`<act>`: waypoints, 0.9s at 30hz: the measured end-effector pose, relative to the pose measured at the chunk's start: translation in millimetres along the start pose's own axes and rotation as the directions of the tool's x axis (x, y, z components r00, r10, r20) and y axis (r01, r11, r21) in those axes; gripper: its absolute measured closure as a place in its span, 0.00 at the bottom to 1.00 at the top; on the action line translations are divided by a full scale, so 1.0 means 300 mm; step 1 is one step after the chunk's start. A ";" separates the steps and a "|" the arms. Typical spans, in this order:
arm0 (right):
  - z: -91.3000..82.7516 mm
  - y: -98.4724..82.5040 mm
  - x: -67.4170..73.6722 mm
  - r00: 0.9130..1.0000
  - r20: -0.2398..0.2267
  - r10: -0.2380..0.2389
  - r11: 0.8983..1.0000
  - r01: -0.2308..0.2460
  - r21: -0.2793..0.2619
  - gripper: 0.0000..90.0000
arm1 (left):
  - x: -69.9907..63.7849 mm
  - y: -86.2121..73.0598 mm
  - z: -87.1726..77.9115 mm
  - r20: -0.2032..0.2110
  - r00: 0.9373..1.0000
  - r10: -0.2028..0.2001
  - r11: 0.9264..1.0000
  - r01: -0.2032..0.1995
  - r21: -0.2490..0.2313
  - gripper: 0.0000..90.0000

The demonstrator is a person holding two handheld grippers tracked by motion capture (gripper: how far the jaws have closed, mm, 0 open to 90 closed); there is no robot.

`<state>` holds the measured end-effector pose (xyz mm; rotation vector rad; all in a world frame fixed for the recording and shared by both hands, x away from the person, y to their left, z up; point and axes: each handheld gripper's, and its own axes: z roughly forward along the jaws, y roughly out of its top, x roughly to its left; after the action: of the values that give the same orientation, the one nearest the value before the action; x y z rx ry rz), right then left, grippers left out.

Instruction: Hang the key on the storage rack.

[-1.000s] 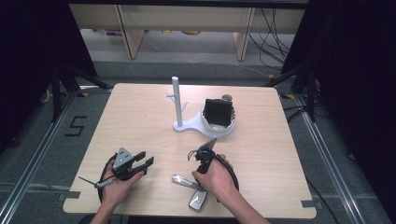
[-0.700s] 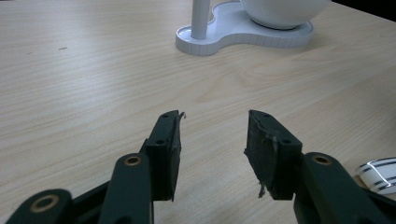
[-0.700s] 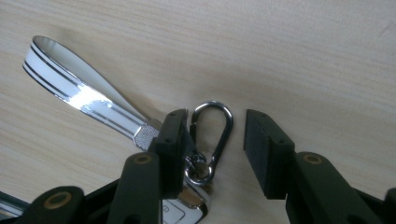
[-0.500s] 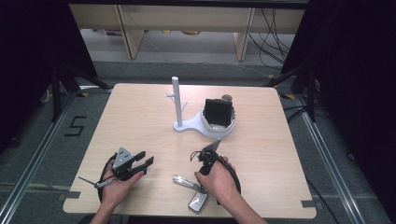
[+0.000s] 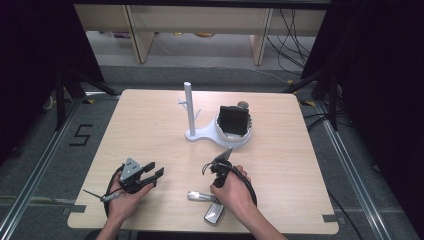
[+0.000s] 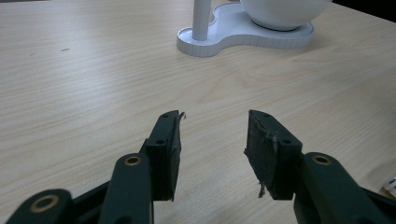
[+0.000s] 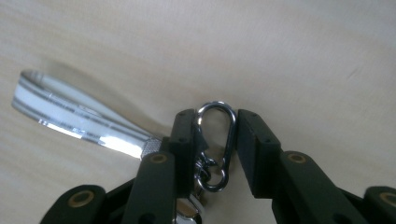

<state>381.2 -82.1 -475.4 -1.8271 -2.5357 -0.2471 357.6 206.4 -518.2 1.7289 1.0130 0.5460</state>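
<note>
Right hand-held gripper (image 7: 215, 140) has tilted steeper over the near tabletop (image 5: 150, 125) edge, jaws clamped on the carabiner (image 7: 216, 144) of a keychain strap (image 7: 79, 122). Left hand-held gripper (image 6: 212, 154) rests released near the front-left corner.

The surface (image 5: 150, 125) is light wood with rounded corners. A white stand (image 5: 200, 134) sits on it near the middle, toward 12 o'clock. The stand has a tall thin pole (image 5: 188, 107) at one end. At its other end, toward 3 o'clock, it has a round white bowl (image 5: 235, 136) with something black in it. Near the 6 o'clock edge lies a shiny silver strap (image 5: 201, 197) with a metal clip.
</note>
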 end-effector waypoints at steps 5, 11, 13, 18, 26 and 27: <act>0.007 0.016 -0.035 0.998 -0.023 -0.052 0.994 0.049 -0.096 0.77 | 0.004 -0.001 0.000 0.000 1.000 0.002 1.000 -0.002 0.002 0.60; 0.000 0.012 -0.075 0.995 -0.036 -0.094 0.988 0.089 -0.128 0.68 | 0.010 0.001 -0.001 -0.001 1.000 0.026 1.000 -0.026 -0.006 0.60; -0.006 0.007 -0.079 0.994 -0.042 -0.098 0.988 0.092 -0.122 0.68 | 0.009 0.001 -0.001 -0.001 1.000 0.024 1.000 -0.024 -0.006 0.60; 0.010 -0.001 -0.086 0.996 -0.058 -0.072 0.992 0.065 -0.109 0.70 | 0.003 -0.002 -0.002 -0.004 1.000 -0.005 1.000 0.005 -0.004 0.60; -0.031 -0.004 -0.086 0.997 -0.073 0.002 0.994 -0.010 -0.108 0.70 | 0.006 -0.003 -0.006 -0.004 1.000 -0.009 1.000 0.009 0.001 0.60; -0.049 -0.005 -0.067 0.987 -0.095 0.127 0.991 -0.129 -0.023 0.70 | 0.006 -0.003 -0.005 -0.003 1.000 -0.008 1.000 0.008 0.000 0.60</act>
<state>384.9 -103.5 -462.9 -1.9304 -2.3549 -0.3599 357.0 208.9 -518.6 1.7237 1.0215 0.5442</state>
